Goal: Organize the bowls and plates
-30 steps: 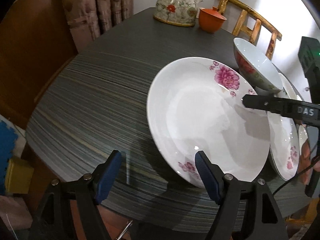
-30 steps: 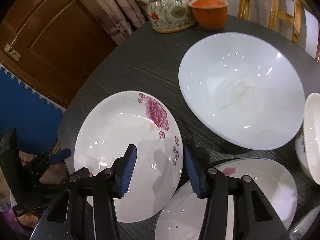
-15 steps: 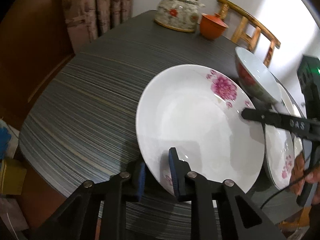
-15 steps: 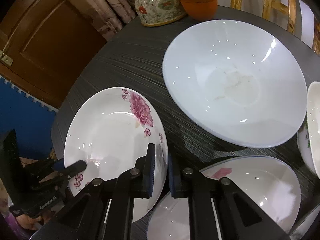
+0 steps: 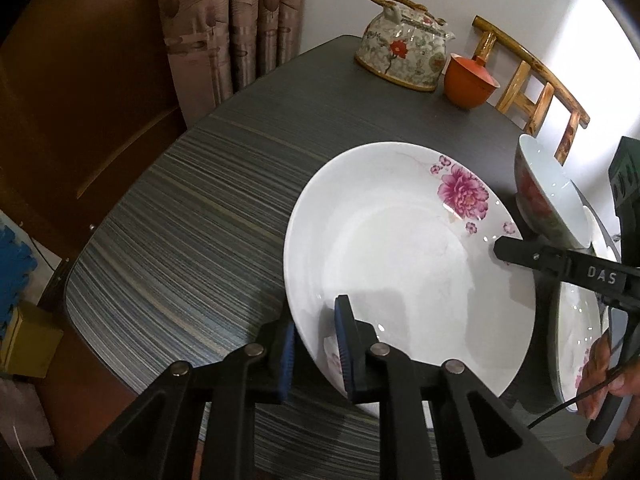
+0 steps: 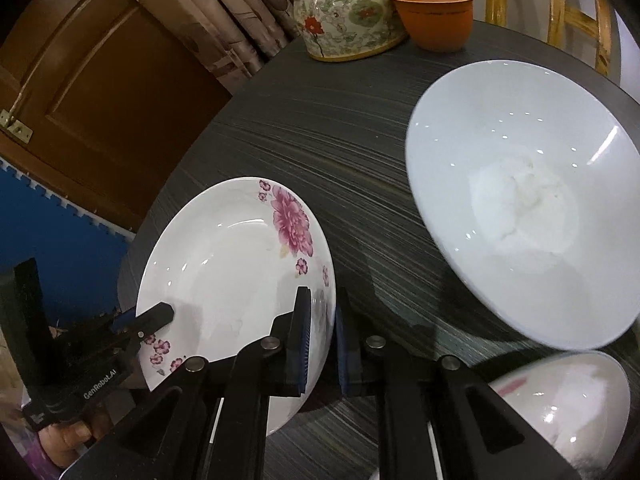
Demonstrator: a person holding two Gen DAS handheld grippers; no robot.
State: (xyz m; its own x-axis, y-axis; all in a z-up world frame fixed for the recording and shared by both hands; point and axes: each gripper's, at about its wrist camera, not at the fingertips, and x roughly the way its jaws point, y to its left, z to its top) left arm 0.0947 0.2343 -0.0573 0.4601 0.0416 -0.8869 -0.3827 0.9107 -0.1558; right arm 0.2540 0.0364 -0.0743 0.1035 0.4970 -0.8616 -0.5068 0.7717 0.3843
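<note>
Left wrist view, left gripper (image 5: 316,344) pinching floral plate (image 5: 400,256) rim, right gripper (image 6: 320,340) clamping opposite rim (plate tilted), dark table (image 5: 192,216).

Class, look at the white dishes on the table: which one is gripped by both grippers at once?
The flowered plate with the big pink peony: the left gripper and right gripper each pinch its rim. The plain white bowl sits untouched.

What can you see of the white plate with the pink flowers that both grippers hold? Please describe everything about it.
The flowered plate is round, shallow and glossy white, seemingly ceramic, with a large pink flower and small blossoms on its rim. It looks empty. The left hand-held gripper clamps its near rim; the right hand-held gripper clamps the opposite rim. It sits tilted over the dark striped table, seemingly lifted, beside another plate.
</note>
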